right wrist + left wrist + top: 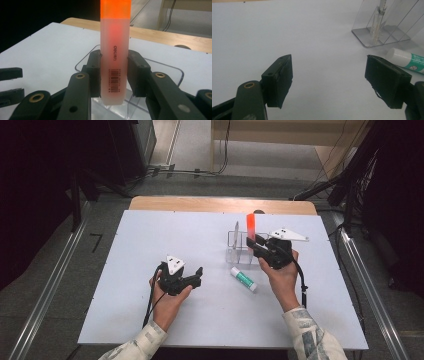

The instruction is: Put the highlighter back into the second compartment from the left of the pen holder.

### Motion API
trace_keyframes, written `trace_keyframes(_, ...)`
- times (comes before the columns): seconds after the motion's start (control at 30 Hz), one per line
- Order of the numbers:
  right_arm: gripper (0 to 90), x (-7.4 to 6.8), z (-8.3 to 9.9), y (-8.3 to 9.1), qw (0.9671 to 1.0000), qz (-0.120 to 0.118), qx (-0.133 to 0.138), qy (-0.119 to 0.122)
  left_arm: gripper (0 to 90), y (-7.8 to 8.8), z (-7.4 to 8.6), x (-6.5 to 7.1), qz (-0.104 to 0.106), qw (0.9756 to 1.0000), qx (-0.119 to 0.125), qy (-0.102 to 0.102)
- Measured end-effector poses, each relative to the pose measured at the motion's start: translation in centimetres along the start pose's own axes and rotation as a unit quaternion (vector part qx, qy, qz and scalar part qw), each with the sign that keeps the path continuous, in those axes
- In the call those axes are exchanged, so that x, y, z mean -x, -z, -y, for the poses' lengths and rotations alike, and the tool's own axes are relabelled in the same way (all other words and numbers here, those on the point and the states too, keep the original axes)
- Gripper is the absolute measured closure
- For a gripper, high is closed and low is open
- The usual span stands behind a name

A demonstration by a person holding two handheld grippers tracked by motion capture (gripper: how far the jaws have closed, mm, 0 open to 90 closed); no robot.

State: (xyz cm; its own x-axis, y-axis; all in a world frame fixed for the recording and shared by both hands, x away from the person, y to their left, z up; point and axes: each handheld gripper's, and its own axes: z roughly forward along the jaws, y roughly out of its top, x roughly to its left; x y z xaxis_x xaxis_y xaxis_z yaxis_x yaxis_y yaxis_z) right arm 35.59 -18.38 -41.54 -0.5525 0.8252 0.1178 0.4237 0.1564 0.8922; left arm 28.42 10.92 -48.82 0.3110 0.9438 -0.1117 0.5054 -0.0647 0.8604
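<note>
Right gripper: clamped on an orange highlighter, pads pressed to both sides of its frosted lower barrel. Highlighter is held upright, orange cap on top, barcode and printed brand facing the camera, its base just above the clear plastic holder at the bench's far right. Left gripper: jaws spread wide, nothing between them, rested low over the white bench. A glue stick is seen lying flat near the holder. Both forearms are extended from the near edge.
</note>
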Motion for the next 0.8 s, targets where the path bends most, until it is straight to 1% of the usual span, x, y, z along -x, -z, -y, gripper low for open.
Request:
trace_keyframes(0.2,64.2,0.5,-0.7,-0.1,0.9999,0.007,0.008,-0.003,22.4,0.0,0.0,0.0,0.002,1.0,0.0,0.0)
trace_keyframes(0.33,64.2,0.7,-0.9,-0.4,0.9999,0.009,0.007,-0.004,22.4,0.1,0.0,0.0,0.001,1.0,0.0,0.0)
trace_keyframes(0.43,64.2,0.8,-0.8,-1.0,0.9999,0.011,0.005,-0.003,22.4,0.0,0.0,0.0,0.002,1.0,0.0,0.001)
trace_keyframes(0.53,64.2,0.9,-0.7,-1.7,0.9999,0.014,0.002,-0.007,22.4,0.1,0.0,0.0,0.002,1.0,0.0,0.001)
trace_keyframes(0.6,64.2,1.0,-0.5,-2.2,0.9998,0.012,-0.002,-0.013,22.4,0.1,0.0,-0.1,0.003,1.0,-0.001,0.002)
trace_keyframes(0.8,64.1,1.1,0.0,-3.3,0.9997,0.014,-0.01,-0.016,22.4,0.1,0.0,-0.1,0.004,1.0,-0.002,0.002)
